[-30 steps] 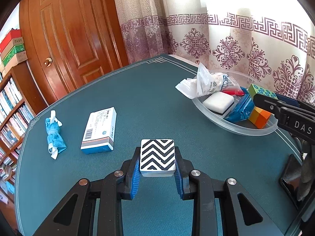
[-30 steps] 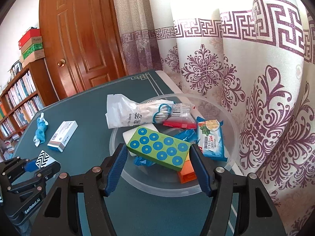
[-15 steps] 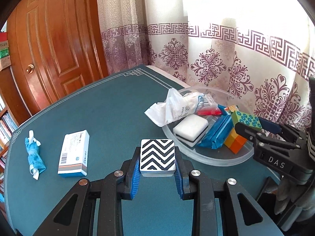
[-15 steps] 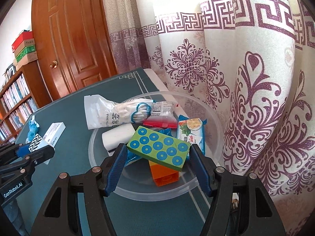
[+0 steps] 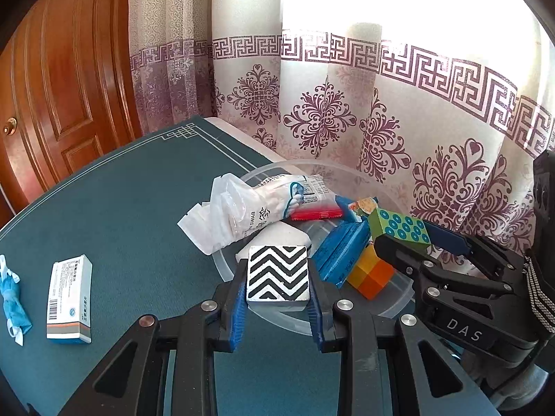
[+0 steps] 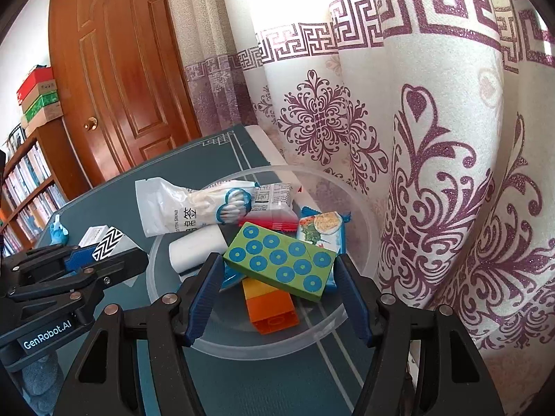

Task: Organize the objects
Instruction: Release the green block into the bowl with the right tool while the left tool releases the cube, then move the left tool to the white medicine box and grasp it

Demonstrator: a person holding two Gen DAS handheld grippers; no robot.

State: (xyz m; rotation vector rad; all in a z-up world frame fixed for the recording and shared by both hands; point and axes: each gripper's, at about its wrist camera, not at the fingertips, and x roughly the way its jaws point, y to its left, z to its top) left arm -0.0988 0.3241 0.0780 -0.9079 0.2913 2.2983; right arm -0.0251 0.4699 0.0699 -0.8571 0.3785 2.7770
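Left wrist: my left gripper (image 5: 277,289) clamps the chevron block (image 5: 277,274) over the bowl's near rim (image 5: 225,270), ready to drop; my right gripper (image 6: 277,270) pinches the dotted green block (image 6: 281,265) above the bowl too.

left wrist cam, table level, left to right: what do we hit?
blue cloth → medicine box → cotton swab bag → zigzag block in the left gripper → orange block → green dotted block in the right gripper

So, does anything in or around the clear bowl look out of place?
Yes. The cotton swab bag lies across the rim of the clear bowl, half hanging out over the table. The other items sit inside the bowl.
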